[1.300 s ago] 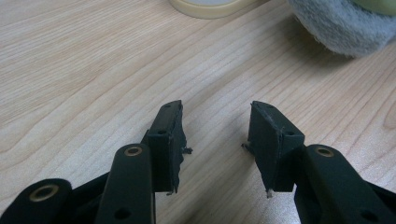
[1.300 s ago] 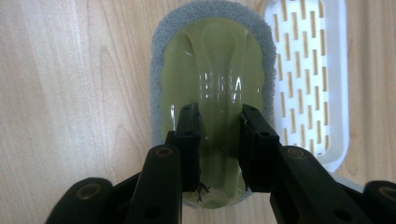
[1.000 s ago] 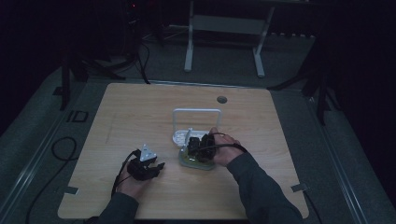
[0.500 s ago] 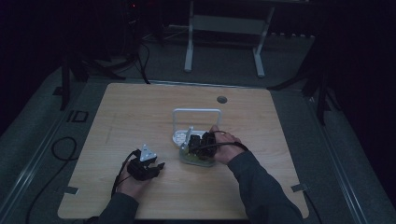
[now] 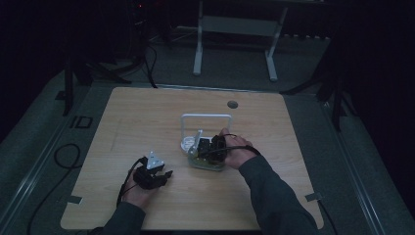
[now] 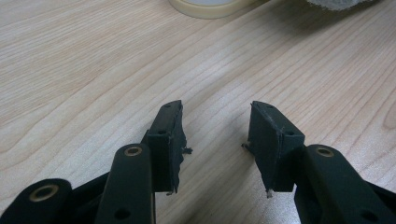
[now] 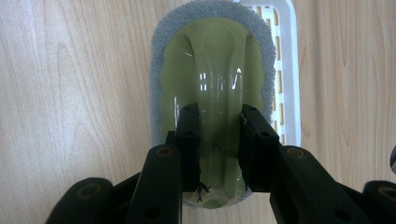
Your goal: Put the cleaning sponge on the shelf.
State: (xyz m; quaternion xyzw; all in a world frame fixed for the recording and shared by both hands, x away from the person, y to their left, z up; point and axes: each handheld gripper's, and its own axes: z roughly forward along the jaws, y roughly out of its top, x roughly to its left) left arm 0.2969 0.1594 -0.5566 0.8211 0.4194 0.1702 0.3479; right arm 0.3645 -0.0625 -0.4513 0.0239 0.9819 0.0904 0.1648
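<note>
Down near the middle of the wooden table [image 5: 147, 122], a scrubber [image 7: 210, 70] with a translucent green handle and a grey pad lies flat on the wood, just in front of a white rack [image 5: 205, 120] with an upright looped frame. In the right gripper view the green handle runs up between the two black jaws, which press against its narrow waist on either side, so the right gripper [image 7: 219, 140] is clamped on the scrubber. The grey pad rings the green body, and a white slotted tray [image 7: 289, 70] lies just beside its edge. In the high view the right gripper [image 5: 210, 149] sits over the scrubber [image 5: 205, 161], with the person's right hand [image 5: 235, 154] and dark sleeve coming in from the lower right.

Well apart from it, toward the near left of the table, the left gripper [image 5: 152, 174] rests low over the bare wood in the person's left hand [image 5: 139, 193], its grey three-cornered plate on top. In the left gripper view the jaws of the left gripper [image 6: 217, 135] stand spread with only wood grain between them, holding nothing. Farther off in that view lie the rim of a pale cream ring [image 6: 205, 7] and a corner of grey pad.

A round dark hole [image 5: 232, 104] marks the far side of the table.
</note>
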